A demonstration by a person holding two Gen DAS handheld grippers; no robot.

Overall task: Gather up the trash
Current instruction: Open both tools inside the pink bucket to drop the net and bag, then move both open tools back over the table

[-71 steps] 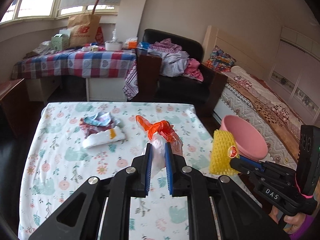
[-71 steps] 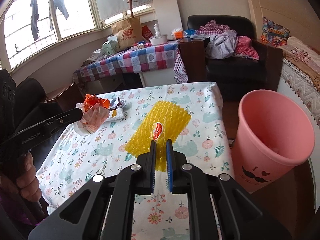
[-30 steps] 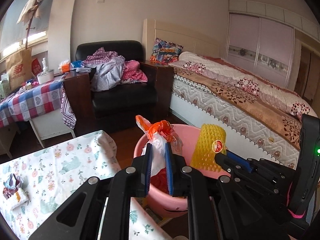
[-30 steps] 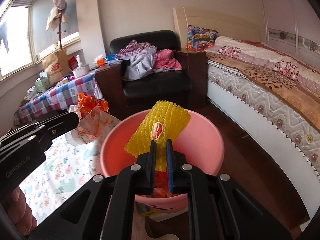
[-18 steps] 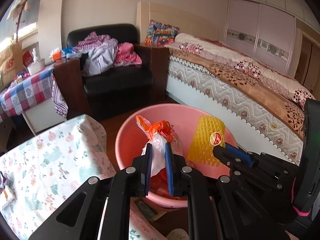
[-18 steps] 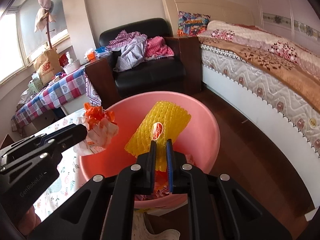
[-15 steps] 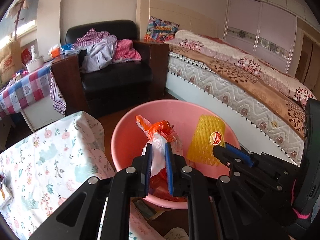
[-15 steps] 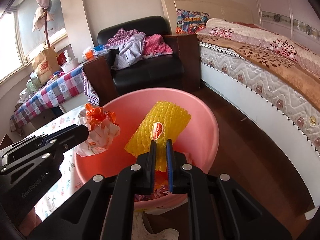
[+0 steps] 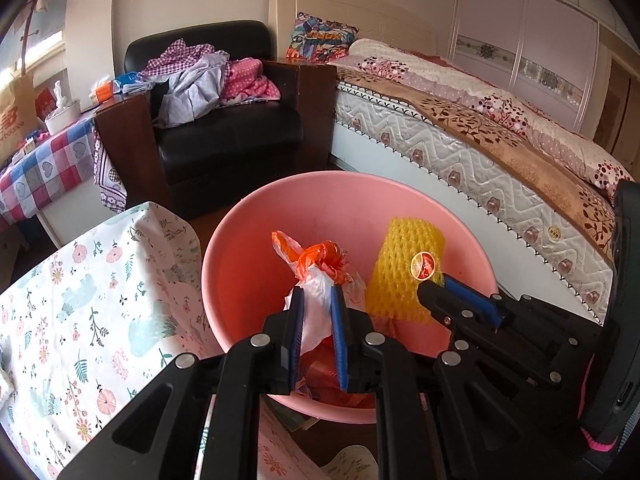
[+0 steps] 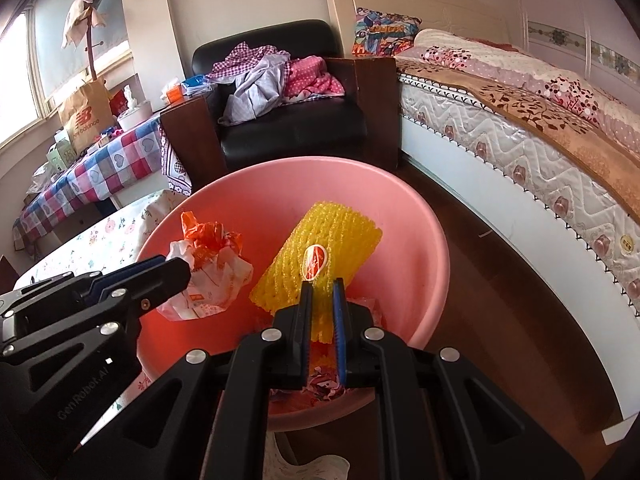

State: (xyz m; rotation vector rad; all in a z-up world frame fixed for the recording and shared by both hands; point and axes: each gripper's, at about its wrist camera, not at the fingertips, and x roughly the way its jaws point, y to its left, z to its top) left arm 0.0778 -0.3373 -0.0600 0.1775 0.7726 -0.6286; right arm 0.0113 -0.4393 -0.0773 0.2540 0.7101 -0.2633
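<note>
My left gripper (image 9: 317, 294) is shut on a white and orange plastic bag (image 9: 320, 268) and holds it over the mouth of the pink bin (image 9: 248, 248). My right gripper (image 10: 321, 286) is shut on a yellow foam fruit net (image 10: 320, 240) with a round sticker, also above the pink bin (image 10: 424, 248). The bag shows in the right wrist view (image 10: 212, 268), held by the left gripper (image 10: 176, 270). The net shows in the left wrist view (image 9: 404, 268), held by the right gripper (image 9: 430, 286). Some trash lies at the bin's bottom.
The floral-cloth table (image 9: 80, 300) is left of the bin. A black armchair (image 9: 228, 132) with clothes stands behind. A bed (image 9: 500, 148) runs along the right. A checked-cloth table (image 10: 92, 168) with boxes stands at the back left.
Both grippers have swung from the floral table to the pink bin and lowered toward its mouth. The bin now looms larger. Each still holds its item.
</note>
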